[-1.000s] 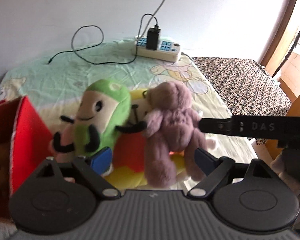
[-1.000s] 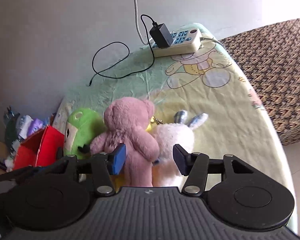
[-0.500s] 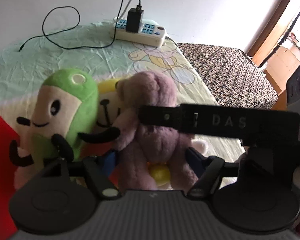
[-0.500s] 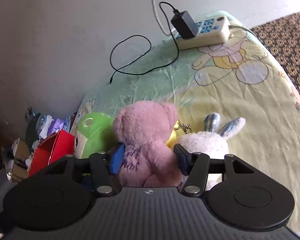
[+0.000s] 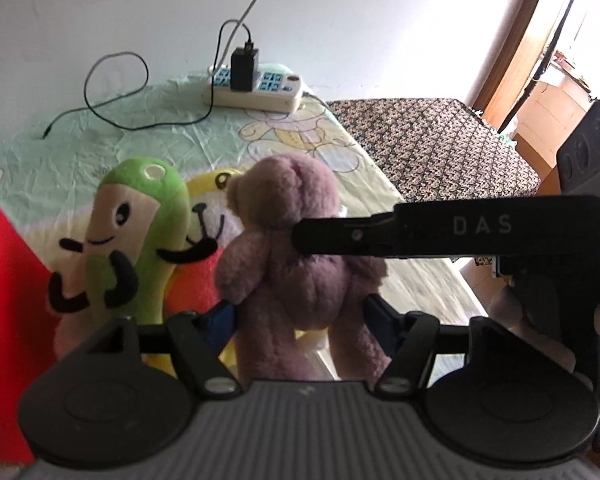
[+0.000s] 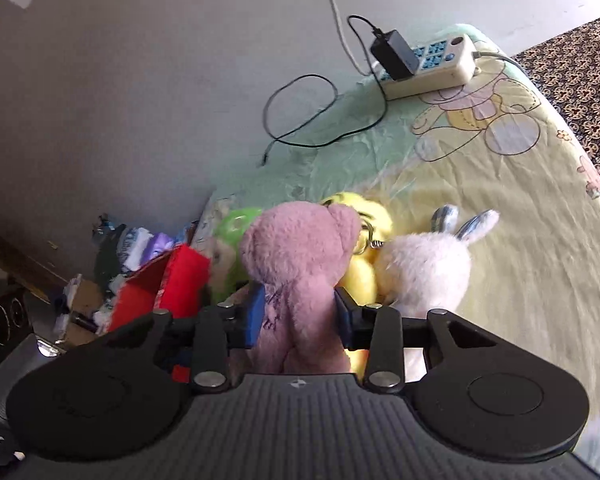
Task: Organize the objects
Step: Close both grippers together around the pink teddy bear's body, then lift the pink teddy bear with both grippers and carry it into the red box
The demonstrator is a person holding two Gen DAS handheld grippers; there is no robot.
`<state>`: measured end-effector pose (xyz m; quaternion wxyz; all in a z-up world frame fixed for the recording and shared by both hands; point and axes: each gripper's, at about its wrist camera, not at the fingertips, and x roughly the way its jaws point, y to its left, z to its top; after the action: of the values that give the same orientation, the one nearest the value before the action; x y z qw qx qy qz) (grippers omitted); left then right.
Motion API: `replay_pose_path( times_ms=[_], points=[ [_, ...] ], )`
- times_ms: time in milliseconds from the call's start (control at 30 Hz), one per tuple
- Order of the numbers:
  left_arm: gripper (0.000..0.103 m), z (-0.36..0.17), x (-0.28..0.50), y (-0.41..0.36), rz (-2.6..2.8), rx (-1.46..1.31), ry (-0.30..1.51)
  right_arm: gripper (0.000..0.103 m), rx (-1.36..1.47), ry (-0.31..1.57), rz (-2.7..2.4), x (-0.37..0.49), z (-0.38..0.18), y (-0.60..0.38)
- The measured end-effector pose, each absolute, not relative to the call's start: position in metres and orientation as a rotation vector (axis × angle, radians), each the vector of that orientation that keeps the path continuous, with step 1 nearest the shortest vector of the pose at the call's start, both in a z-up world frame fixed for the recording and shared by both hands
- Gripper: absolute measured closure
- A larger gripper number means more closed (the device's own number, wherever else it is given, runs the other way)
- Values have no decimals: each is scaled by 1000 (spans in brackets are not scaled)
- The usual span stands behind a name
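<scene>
I count four plush toys by the red box (image 5: 8,300): pink bear (image 6: 296,264), green one (image 5: 140,216), yellow one (image 6: 364,276), white rabbit (image 6: 424,272). Both my left gripper (image 5: 298,320) and right gripper (image 6: 298,314) have just closed, clamping the bear.

Bed sheet (image 6: 500,208): power strip (image 6: 428,68), cable (image 6: 300,120), perhaps 4 plush toys (image 6: 420,272).

Left view: sits just behind the left gripper (image 5: 300,314), tilted steeply down, facing the wall and the doorway at right; very close to the pink bear (image 5: 296,264).
Right view: sits just behind the right gripper (image 6: 298,316), tilted less steeply, facing the wall and the clutter at left; equally close.
Shared: the bear (image 6: 300,268), green plush toy (image 5: 136,232), red box (image 6: 156,292), power strip (image 5: 260,90), bedsheet (image 6: 520,208).
</scene>
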<state>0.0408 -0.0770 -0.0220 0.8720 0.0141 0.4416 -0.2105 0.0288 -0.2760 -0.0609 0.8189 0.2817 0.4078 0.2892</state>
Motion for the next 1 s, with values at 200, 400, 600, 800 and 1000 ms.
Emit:
replay_pose_path(
  times_ms=[200, 400, 600, 800, 1000],
  points=[
    [36, 3, 7, -66, -415, 63, 828, 64, 605, 798, 678, 7, -38, -266],
    [36, 32, -17, -27, -368, 60, 737, 64, 590, 736, 768, 3, -10, -232],
    [36, 53, -27, 32, -323, 63, 663, 64, 556, 688, 832, 5, 11, -173],
    [36, 62, -18, 108, -302, 51, 650, 64, 507, 677, 851, 11, 19, -94],
    [36, 58, -13, 181, -266, 59, 662, 64, 510, 706, 874, 14, 11, -21]
  ],
)
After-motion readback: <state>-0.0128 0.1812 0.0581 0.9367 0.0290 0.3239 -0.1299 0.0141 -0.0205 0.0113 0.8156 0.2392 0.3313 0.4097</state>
